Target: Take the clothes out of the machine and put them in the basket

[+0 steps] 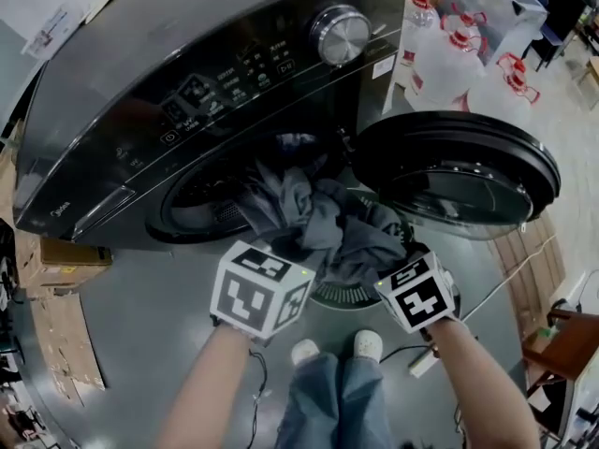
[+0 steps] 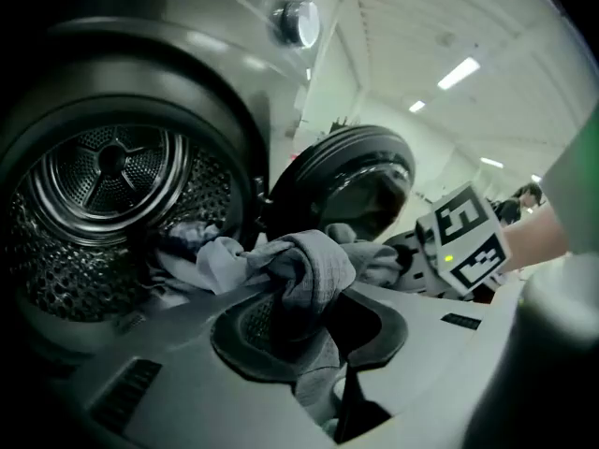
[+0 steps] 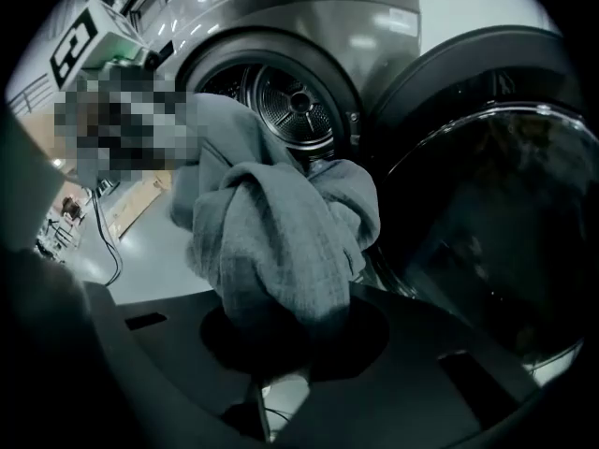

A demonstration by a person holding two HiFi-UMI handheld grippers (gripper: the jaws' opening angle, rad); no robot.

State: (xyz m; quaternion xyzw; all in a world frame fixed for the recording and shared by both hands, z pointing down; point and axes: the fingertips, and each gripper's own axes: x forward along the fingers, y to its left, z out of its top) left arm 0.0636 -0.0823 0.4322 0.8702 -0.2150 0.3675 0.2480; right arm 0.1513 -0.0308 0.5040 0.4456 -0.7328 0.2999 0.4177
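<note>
Just outside the open machine, the grey clothes hang bunched, a tail trailing into the drum. The left gripper and right gripper each pinch a fold. They look soft, limp and light, so thick gathered folds should hold best.

The grey floor carries everything here. The washing machine stands on it at the far side, its door swung open to the right. Just in front of it sits the round basket, and my white shoes stand nearer still. Cardboard boxes lie at the left. Big water bottles stand far right, and a white power strip lies near right.
</note>
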